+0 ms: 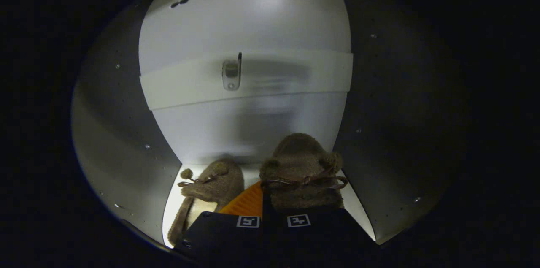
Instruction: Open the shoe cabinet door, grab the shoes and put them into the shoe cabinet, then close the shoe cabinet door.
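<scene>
While inside shoe cabinet, right slipper just ahead of tool, apparently gripped at heel, fingers narrow; left slipper beside it. Soft, light, fuzzy: grip heel rim firmly, avoid bow

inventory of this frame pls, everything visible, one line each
slipper held by the fingers: 1, brown fuzzy with a bow, just ahead of the fingers, on the cabinet floor
second slipper: 1, brown fuzzy, lying beside the first
cabinet interior: 1, white, back wall and side walls around the slippers
shelf: 1, white, across the back above the slippers
bracket: 1, metal, on the shelf front
gripper: 1, fingers close together on the slipper's heel
</scene>
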